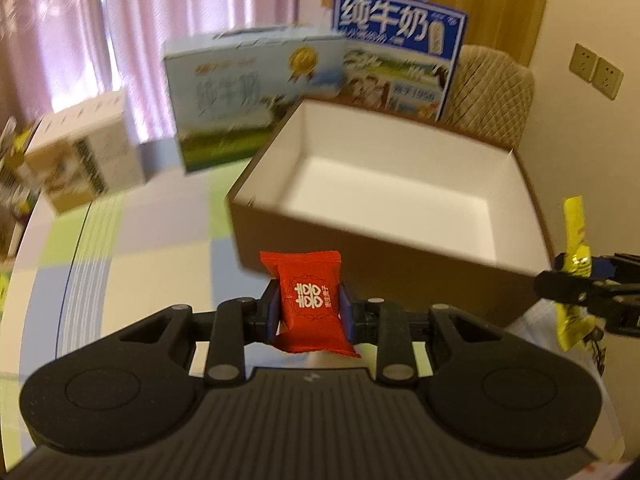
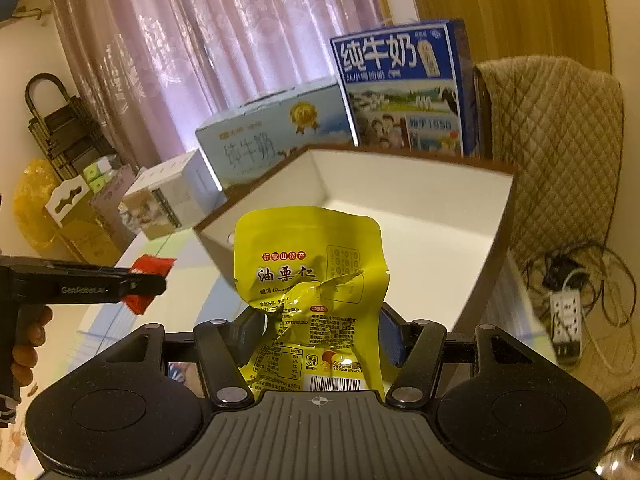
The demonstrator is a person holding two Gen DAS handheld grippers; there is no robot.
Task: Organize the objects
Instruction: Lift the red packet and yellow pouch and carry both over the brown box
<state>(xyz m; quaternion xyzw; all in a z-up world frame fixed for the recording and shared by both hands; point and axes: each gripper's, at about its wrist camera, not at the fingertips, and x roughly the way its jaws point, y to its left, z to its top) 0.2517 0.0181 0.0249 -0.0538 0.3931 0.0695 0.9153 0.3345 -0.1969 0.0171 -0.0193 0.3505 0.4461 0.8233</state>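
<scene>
Left gripper (image 1: 310, 314) clamping glossy red packet (image 1: 308, 300), right gripper (image 2: 320, 332) clamping crinkled yellow foil pouch (image 2: 308, 280)

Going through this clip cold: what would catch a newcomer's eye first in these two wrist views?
Two bright packets, each pinched in a gripper: a small red foil candy packet in the left gripper and a crumpled yellow chestnut snack pouch in the right gripper. Just beyond both sits an open brown cardboard box with a white, empty interior, with blue milk cartons standing behind it.
</scene>
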